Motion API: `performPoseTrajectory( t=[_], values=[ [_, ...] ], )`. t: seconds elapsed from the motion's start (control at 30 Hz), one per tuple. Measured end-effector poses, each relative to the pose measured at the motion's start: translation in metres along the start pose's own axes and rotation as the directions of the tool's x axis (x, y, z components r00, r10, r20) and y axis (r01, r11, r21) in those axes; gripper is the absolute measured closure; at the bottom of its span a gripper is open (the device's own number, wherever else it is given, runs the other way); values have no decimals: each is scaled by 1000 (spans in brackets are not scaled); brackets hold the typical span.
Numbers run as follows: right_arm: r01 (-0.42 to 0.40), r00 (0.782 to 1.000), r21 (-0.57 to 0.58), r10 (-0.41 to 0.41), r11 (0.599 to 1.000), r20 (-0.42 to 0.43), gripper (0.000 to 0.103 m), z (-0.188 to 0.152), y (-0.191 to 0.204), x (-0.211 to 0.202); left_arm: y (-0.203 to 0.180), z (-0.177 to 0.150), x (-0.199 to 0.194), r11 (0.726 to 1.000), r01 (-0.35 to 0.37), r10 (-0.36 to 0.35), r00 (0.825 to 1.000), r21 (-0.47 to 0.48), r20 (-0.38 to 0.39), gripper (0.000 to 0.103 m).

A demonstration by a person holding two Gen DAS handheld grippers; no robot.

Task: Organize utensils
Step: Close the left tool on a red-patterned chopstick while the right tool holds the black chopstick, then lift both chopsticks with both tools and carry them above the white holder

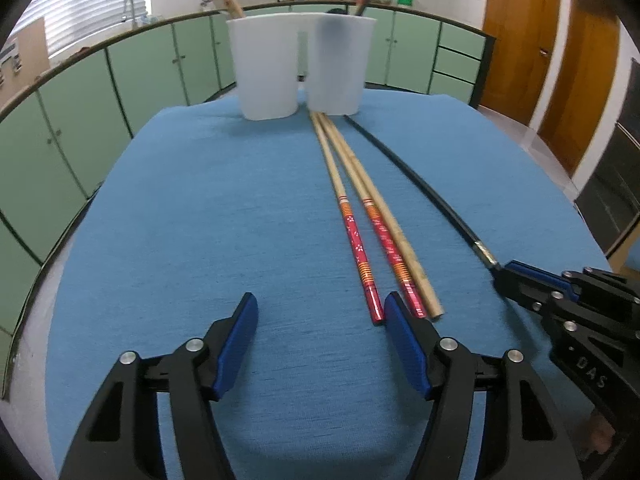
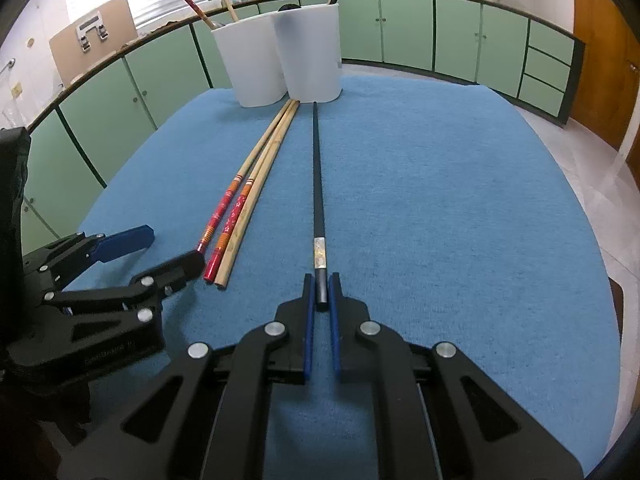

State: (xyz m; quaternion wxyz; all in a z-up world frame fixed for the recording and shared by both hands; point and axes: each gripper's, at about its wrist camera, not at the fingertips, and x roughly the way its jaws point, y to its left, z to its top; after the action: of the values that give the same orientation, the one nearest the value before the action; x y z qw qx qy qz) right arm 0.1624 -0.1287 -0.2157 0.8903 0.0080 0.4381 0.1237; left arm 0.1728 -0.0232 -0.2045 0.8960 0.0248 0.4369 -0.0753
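Blue cloth covers the surface in the left wrist view, where the left claw stands wide with nothing between its pads, its right pad just beside the red ends of the two red-handled chopsticks and the plain bamboo chopstick lying close against them; closing here could catch only one stick or nudge the bundle askew. Beyond stand the two white cups, touching, each already holding sticks. In the right wrist view, the right claw is clamped narrow on the very end of the black chopstick, whose tip lies near the cups. Gripped so near its end, the long stick may swing, slip out, or strike a cup rim and tip it when lifted.
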Motion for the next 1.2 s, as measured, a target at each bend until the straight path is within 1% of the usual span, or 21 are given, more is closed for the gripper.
performPoseTrajectory(
  t=[0.07,0.13,0.17,0.2,0.27,0.3,0.37,0.43,0.53,0.57,0.67,0.8,0.9,1.0,1.1,1.2],
  values=[
    [-7,1000,-8,7,1000,-1,96,0,-1,0,5,0,-1,1000,0,0,1000,-11,3,44],
    [-12,1000,-12,12,1000,0,95,-1,-2,-1,3,0,-2,1000,-12,12,1000,-9,4,51],
    [-18,1000,-9,18,1000,0,93,-1,-2,-1,1,0,-2,1000,-13,13,1000,-1,5,53],
    [-28,1000,-7,28,1000,-2,90,-1,-3,-1,-1,0,-2,1000,-13,13,1000,4,6,57],
    [-40,999,-9,40,999,-3,89,-1,-4,1,-4,0,-2,1000,-6,6,1000,4,11,69],
    [-38,999,-11,38,999,-3,88,-1,-3,1,-5,1,-2,1000,1,-1,1000,1,14,72],
    [-28,1000,-17,28,999,-2,88,-1,-1,1,-8,1,-2,1000,12,-12,1000,5,17,88],
    [-21,1000,-21,21,1000,-2,89,0,0,1,-12,1,-1,1000,21,-22,1000,14,17,96],
    [-16,1000,-17,16,1000,0,93,0,0,2,-12,1,-1,1000,30,-30,999,9,17,96],
    [-17,1000,-5,17,1000,0,97,1,-2,2,-9,1,-2,999,43,-43,999,-1,19,96],
    [-43,999,25,43,999,1,97,2,-6,2,-4,2,-4,998,65,-64,998,-28,27,97],
    [-48,999,13,47,999,14,97,6,-8,-3,2,5,-15,997,68,-66,996,-29,53,97],
    [-59,998,6,59,998,39,97,13,-11,-13,7,13,-34,998,62,-60,994,-16,96,97],
    [-55,996,-5,55,998,77,97,24,-15,-27,12,23,-56,998,60,-59,987,-4,150,97],
    [-60,991,-10,60,998,118,97,36,-18,-42,17,36,-77,998,58,-57,976,1,208,97],
    [-70,983,-13,71,997,167,97,49,-19,-59,22,50,-96,998,60,-59,962,4,266,97]
  ],
)
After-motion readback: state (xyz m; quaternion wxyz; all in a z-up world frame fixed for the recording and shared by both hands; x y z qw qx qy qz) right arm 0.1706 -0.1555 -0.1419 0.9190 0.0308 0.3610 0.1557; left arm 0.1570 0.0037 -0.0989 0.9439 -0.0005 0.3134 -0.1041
